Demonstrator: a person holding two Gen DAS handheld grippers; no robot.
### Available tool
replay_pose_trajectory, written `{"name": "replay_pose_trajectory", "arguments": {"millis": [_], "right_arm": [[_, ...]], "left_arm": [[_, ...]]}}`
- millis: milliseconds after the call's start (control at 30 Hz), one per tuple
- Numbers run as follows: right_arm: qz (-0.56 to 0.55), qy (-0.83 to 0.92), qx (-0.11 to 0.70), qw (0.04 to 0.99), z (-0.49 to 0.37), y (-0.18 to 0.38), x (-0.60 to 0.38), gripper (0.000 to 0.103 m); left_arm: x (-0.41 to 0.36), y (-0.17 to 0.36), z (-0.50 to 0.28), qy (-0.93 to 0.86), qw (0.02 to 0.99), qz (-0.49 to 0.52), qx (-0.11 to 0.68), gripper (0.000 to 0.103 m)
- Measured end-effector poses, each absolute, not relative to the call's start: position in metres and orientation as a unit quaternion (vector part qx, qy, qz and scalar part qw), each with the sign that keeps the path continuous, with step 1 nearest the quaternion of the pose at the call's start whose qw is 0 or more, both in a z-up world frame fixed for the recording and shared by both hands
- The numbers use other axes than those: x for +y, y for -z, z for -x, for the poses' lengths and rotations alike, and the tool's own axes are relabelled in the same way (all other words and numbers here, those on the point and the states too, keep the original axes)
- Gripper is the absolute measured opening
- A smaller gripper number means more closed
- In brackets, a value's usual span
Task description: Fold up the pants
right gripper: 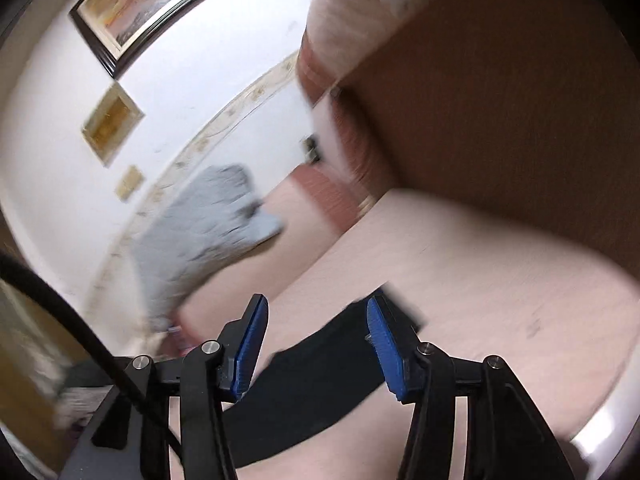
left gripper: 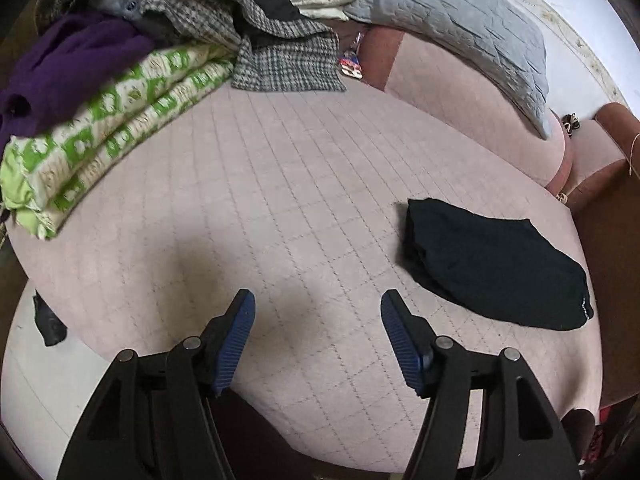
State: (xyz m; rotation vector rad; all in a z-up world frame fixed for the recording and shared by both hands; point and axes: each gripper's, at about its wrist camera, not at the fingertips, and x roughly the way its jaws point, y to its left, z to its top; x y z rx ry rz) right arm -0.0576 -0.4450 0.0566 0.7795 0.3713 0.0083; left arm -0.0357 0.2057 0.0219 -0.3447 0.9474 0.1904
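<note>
Hovering with fingers spread and empty, the left gripper (left gripper: 316,300) faces bare pink quilted mattress (left gripper: 280,184), the folded black pants (left gripper: 496,268) lying near its right edge below the equally parted, empty right gripper (right gripper: 316,306).

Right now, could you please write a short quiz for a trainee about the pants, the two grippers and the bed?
1. True or false: the black pants lie folded on the pink bed cover.
2. What does the left gripper hold? A) pants B) nothing C) pillow
3. Fill in: the fingers of the right gripper stand ___.

Key: 1 true; 2 B; 3 open. The grey pillow lies at the head of the bed.
</note>
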Motion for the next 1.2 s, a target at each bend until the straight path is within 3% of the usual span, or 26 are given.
{"name": "replay_pose_trajectory", "arguments": {"millis": [200, 300, 500, 633, 867, 900, 1000, 1200], "right_arm": [[-0.458, -0.136, 0.239, 0.845, 0.028, -0.014, -0.417, 0.057], [-0.469, -0.14, 0.257, 0.833, 0.015, 0.002, -0.399, 0.066], [-0.336, -0.027, 0.249, 0.908, 0.014, -0.003, -0.367, 0.066], [-0.302, 0.01, 0.228, 0.926, 0.018, -0.009, -0.367, 0.054], [-0.303, 0.027, 0.324, 0.896, -0.009, 0.032, -0.382, 0.053], [-0.299, 0.023, 0.339, 0.892, -0.012, 0.039, -0.381, 0.053], [-0.292, 0.009, 0.372, 0.881, -0.022, 0.057, -0.379, 0.053], [-0.288, 0.001, 0.414, 0.863, -0.045, 0.083, -0.375, 0.053]], "left_arm": [[0.18, -0.004, 0.022, -0.062, 0.864, 0.166, 0.47, 0.065], [0.17, 0.007, 0.013, -0.048, 0.856, 0.176, 0.483, 0.065], [0.156, 0.026, -0.007, -0.027, 0.841, 0.203, 0.5, 0.066], [0.146, 0.035, -0.036, -0.019, 0.843, 0.214, 0.493, 0.066], [0.135, 0.069, -0.091, 0.006, 0.83, 0.258, 0.494, 0.066], [0.13, 0.071, -0.095, 0.002, 0.835, 0.248, 0.491, 0.071], [0.118, 0.073, -0.102, 0.028, 0.846, 0.241, 0.476, 0.101], [0.113, 0.078, -0.112, 0.045, 0.852, 0.239, 0.463, 0.103]]}}
